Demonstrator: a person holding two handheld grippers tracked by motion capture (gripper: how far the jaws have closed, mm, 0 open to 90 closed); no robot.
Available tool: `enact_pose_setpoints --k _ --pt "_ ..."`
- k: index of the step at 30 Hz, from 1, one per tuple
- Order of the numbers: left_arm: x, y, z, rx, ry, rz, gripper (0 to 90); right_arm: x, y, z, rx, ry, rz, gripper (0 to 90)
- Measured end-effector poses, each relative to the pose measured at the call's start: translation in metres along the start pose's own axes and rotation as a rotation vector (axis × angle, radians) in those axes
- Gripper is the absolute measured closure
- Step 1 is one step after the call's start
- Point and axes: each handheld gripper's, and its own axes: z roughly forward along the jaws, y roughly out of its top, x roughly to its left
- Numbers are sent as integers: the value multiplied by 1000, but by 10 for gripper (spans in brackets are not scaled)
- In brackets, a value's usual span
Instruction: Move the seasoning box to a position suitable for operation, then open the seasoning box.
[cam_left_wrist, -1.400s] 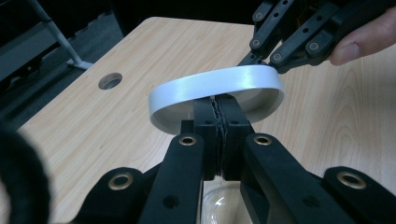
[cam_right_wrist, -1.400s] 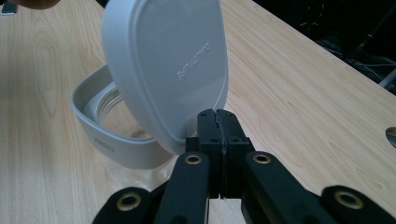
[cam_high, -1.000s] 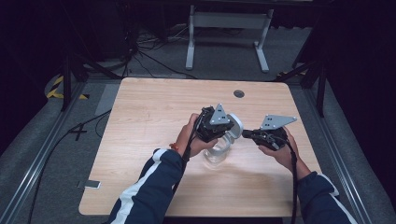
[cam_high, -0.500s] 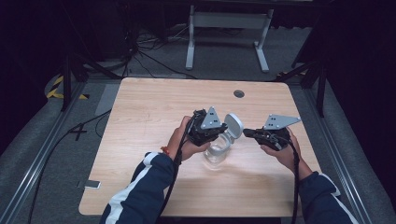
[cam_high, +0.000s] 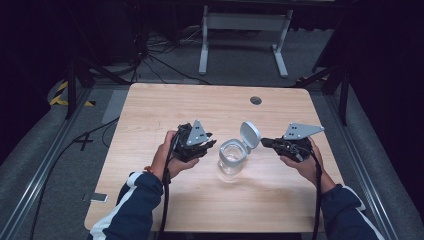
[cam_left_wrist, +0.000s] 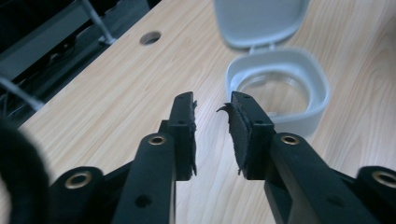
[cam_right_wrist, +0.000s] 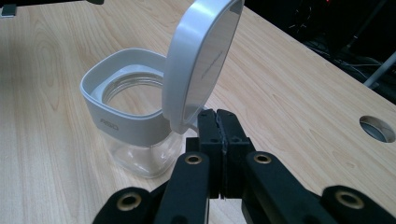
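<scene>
Clear jar (cam_high: 231, 161) stands mid-table, hinged lid (cam_high: 249, 134) already flipped up and nothing visible inside; left gripper (cam_high: 206, 146) just beside it, jaws narrowly parted and empty; right gripper (cam_high: 265, 142) pressed closed, tips near lid, purpose unclear.

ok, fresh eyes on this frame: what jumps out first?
The clear jar with a grey collar, standing mid-table with its hinged lid flipped up and open. The two hand-held tools flank it: the left tool beside the jar with jaws apart, the right tool with jaws pressed together just behind the raised lid. A round hole marks the wooden table farther back.
</scene>
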Motion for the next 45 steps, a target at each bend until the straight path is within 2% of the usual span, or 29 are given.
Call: enact_pose_setpoints --k 5,10,14,15,18,19,20,23,25,26,30,37,42,45 --pt "3 -21 -13 57 48 5 649 2 -1 -3 5 -3 0 900" --pt "5 -47 -23 107 65 -34 568 4 -3 -11 9 -7 -9 900" --pt "6 -71 -29 171 93 -47 470 6 -5 -18 12 -7 -14 900" --pt "7 -78 -31 186 92 -54 434 7 -6 -22 17 -7 -16 900" --pt "7 -96 -34 219 80 -63 417 8 -9 -26 23 -13 -20 900" --pt "9 -109 -36 223 60 -98 403 9 -12 -29 32 -20 -28 900" --pt "10 -115 -37 232 53 -110 398 9 -13 -31 42 -27 -31 900" --pt "11 -131 -37 259 35 -133 372 9 -20 -34 58 -40 -34 900" --pt "10 -136 -36 274 36 -134 366 9 -22 -36 64 -42 -33 900" --pt "9 -140 -36 287 45 -135 335 9 -25 -37 71 -48 -30 899" --pt "8 -153 -39 264 30 -180 289 9 -34 -45 79 -57 -32 895" --pt "5 -165 -39 267 24 -186 260 10 -51 -55 104 -80 -25 852" --pt "4 -171 -41 260 9 -211 243 8 -68 -65 100 -105 3 766" --pt "5 -177 -42 230 2 -245 237 6 -86 -74 109 -112 29 704"
